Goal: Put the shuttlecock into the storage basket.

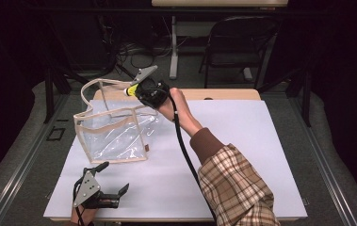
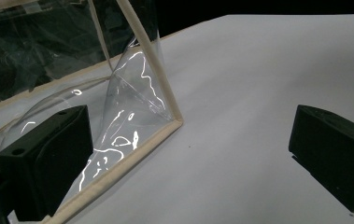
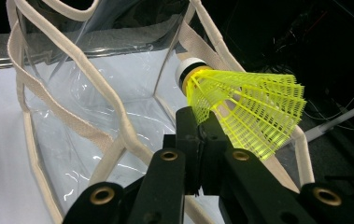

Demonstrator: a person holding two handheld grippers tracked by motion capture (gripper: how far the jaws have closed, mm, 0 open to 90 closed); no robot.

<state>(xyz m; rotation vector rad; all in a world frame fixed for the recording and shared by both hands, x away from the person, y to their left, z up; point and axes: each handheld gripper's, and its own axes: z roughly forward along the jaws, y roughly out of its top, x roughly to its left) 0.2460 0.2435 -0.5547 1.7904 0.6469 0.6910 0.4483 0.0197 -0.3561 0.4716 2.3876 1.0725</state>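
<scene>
Shuttlecock (image 3: 240,107) sits pinched in the right gripper (image 3: 202,135), seemingly just above the clear bag's (image 3: 95,130) open mouth.

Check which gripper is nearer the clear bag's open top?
Right. The right gripper holds a yellow shuttlecock just above the clear bag rim; the left gripper rests low by the bag's near bottom corner, jaws open.

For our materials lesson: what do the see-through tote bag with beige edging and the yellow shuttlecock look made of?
See-through tote bag: likely glossy clear vinyl, showing glare and creases; its beige edging looks like woven fabric tape. Yellow shuttlecock: apparently plastic, with a moulded mesh skirt and pale cap.
</scene>
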